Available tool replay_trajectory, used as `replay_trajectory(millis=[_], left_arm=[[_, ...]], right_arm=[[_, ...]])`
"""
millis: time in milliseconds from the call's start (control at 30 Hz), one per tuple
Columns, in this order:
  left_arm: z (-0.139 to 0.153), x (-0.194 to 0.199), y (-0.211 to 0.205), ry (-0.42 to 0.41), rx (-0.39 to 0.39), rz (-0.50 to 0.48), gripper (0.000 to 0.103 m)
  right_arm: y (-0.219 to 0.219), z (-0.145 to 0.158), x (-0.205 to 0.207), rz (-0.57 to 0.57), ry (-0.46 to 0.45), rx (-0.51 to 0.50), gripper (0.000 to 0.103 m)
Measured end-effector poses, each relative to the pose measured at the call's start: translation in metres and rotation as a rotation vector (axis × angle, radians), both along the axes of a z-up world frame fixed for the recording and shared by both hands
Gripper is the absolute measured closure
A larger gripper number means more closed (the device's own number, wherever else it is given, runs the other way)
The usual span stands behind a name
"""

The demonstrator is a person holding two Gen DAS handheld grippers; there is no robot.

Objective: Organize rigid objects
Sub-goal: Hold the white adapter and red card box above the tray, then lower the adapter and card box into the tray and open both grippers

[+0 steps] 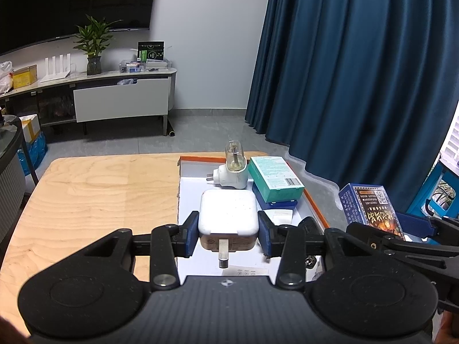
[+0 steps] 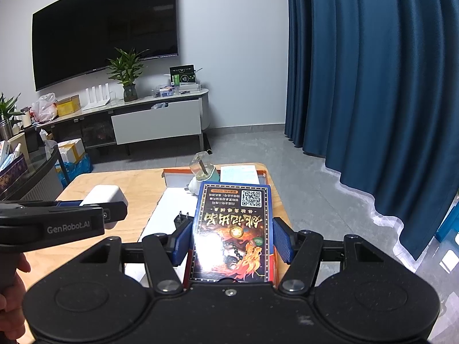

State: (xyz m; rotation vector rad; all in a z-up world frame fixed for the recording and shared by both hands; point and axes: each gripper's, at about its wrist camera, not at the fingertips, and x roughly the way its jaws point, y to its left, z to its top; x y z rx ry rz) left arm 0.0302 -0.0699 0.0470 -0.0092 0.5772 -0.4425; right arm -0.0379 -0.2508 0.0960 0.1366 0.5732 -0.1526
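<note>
My left gripper [image 1: 228,233] is shut on a white power adapter [image 1: 228,213] and holds it above an orange-rimmed white tray [image 1: 200,159] on a wooden table [image 1: 94,195]. In the tray stand a white plug-in vaporizer with a clear bottle [image 1: 232,169] and a teal box [image 1: 274,179] stacked on a blue box. My right gripper [image 2: 231,239] is shut on a dark blue box with a dragon picture [image 2: 232,229], held over the tray's right side. The box also shows in the left wrist view [image 1: 370,206], and the adapter in the right wrist view [image 2: 103,196].
A black plug [image 2: 181,219] lies in the tray [image 2: 172,200] near my right gripper. Blue curtains [image 1: 358,66] hang to the right. A TV cabinet [image 1: 120,97] with a plant stands at the far wall. A round side table [image 2: 37,169] is at the left.
</note>
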Motion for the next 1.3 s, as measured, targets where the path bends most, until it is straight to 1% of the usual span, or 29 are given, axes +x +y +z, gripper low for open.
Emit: replay_trajectory(millis=[400, 700, 1067, 1300], left_arm=[[-0.005, 0.002, 0.000, 0.008, 0.004, -0.003, 0.061], [-0.011, 0.007, 0.001, 0.029, 0.006, -0.002, 0.061], [-0.024, 0.017, -0.003, 0.055, 0.013, -0.020, 0.061], [-0.032, 0.022, -0.005, 0.070, 0.026, -0.032, 0.061]], right_arm=[[-0.001, -0.004, 0.004, 0.004, 0.011, 0.001, 0.031], [-0.004, -0.009, 0.011, 0.009, 0.033, 0.007, 0.031], [-0.006, -0.017, 0.030, 0.021, 0.070, 0.016, 0.031], [-0.007, -0.028, 0.039, 0.028, 0.093, 0.023, 0.031]])
